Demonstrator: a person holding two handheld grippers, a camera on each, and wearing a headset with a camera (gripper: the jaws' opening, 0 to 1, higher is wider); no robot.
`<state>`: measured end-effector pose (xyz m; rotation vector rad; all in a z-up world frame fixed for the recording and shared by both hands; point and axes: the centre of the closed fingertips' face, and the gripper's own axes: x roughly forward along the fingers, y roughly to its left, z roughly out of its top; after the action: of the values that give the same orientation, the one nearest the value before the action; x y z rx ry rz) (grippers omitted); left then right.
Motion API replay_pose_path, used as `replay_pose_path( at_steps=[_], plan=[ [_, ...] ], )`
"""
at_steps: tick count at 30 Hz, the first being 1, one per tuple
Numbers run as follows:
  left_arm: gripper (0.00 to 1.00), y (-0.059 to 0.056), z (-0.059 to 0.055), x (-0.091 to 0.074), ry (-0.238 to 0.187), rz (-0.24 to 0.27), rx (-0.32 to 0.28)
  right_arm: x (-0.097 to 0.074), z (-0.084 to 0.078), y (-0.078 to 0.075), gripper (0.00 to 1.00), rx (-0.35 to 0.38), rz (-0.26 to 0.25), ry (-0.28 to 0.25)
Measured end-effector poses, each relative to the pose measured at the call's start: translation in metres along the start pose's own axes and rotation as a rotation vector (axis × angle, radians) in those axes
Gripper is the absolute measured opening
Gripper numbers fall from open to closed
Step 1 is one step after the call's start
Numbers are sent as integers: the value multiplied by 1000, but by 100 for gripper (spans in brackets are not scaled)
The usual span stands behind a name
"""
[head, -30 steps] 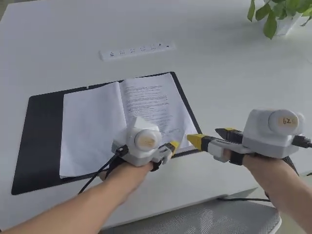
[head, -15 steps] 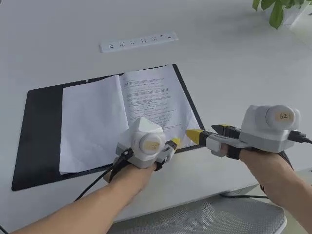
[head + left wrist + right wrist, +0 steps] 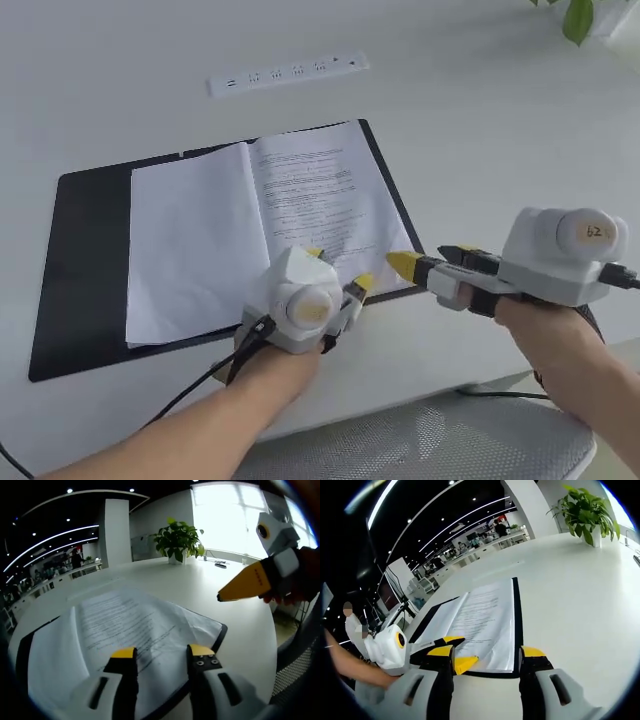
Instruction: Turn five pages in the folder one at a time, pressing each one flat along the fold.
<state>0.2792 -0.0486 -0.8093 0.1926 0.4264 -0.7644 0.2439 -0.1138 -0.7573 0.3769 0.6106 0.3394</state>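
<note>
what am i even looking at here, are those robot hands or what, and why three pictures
No robot here: a person holds a tool with two yellow-tipped jaws in each hand. The rectangular picture is from a camera on the person's head, looking down at the left gripper and the right gripper. The two round pictures come from cameras riding on each gripper, looking out along its jaws. On the white table lies an open black folder with a printed page on the right and a blank page on the left; farther back are a power strip and a potted plant. Both grippers are open and hold nothing, near the folder's front edge.
</note>
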Motion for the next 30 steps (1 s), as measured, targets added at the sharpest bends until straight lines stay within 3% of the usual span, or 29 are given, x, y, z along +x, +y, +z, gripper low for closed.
replay_pose_path(
  at_steps=[2,4,5,6,18,22,29,30],
  plan=[
    [34,0,0,0,-2,3,-6,0,-1,0,50,0,-2,3],
    [19,13,-1,-1,1,55,1,0,-1,0,50,2,-1,1],
    [15,13,-1,0,2,44,-1,0,0,1,50,3,0,-2],
    [15,12,-1,-1,1,36,25,0,-1,0,50,1,-4,3],
    [10,13,-1,1,14,53,55,-1,0,3,49,8,12,0],
    [7,16,-1,1,19,62,45,0,-1,6,47,8,26,3],
    [4,18,-1,1,20,90,-67,2,-3,10,45,-4,45,16],
    [4,18,-1,1,21,89,-62,2,-3,10,45,-4,49,14]
  ],
)
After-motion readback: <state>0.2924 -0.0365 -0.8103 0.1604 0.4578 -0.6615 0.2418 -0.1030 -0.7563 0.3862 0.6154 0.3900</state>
